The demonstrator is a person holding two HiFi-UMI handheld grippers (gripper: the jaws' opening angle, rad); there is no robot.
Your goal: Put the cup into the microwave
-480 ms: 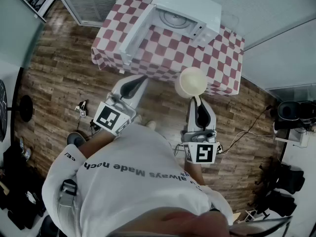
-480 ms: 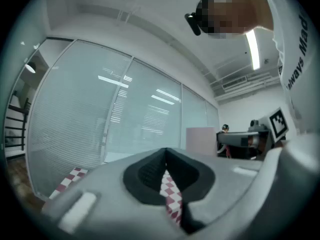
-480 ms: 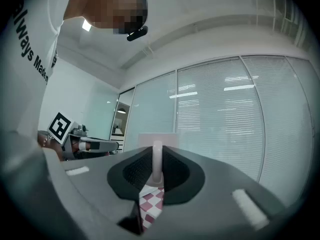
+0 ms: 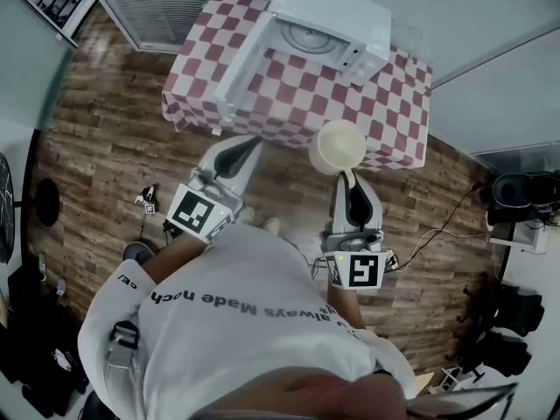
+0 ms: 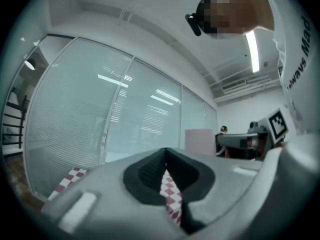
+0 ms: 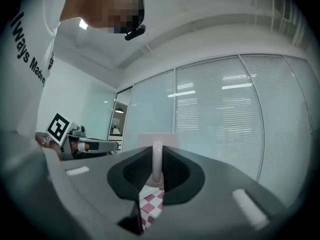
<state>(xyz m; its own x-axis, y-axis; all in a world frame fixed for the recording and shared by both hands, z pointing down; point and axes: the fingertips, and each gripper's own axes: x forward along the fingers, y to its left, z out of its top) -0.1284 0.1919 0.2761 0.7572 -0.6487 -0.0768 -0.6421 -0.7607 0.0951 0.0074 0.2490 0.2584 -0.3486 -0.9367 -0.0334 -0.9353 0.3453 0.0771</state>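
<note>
Your right claw [image 4: 347,175] pinches the cup [image 4: 341,145], probably by its rim; your left claw [image 4: 251,140] is closed and empty. Carry the cup level into the microwave [image 4: 350,16].

— What sort of place is this?
— An office room, with one corner fitted out a little like a kitchen
— What makes it an office?
— Glass walls [image 5: 100,124] with slatted blinds stand on more than one side. A strip light [image 5: 252,51] hangs in a white ceiling, and an air vent [image 5: 235,85] sits high on the far wall
— And the kitchen part?
— A table [image 4: 394,94] under a red-and-white check cloth, with a white microwave [image 4: 350,16] on it, door open. The floor [image 4: 96,147] is wood plank, and cables [image 4: 446,226] trail over it near dark gear [image 4: 516,195] at the edge
</note>
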